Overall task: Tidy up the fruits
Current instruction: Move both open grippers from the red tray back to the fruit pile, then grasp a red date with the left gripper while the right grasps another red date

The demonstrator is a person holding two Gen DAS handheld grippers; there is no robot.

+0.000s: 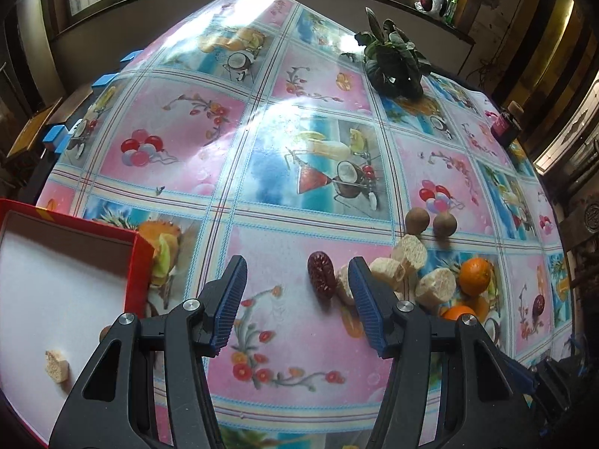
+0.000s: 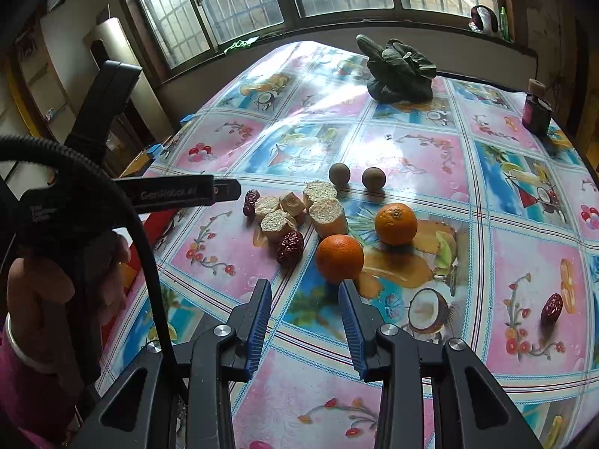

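In the left wrist view my left gripper hangs open and empty over the patterned tablecloth. A red box with a white floor stands to its left and holds one pale chunk. A dark red date lies just beyond the right finger, beside several pale chunks, two brown round fruits and two oranges. My right gripper is open and empty, with the near orange just beyond its right fingertip. A second orange, two more dates and pale chunks lie behind.
A dark green leafy plant sits at the table's far side, and a dark jar at the far right edge. A lone date lies to the right. A person's hand holds the other gripper's body at the left.
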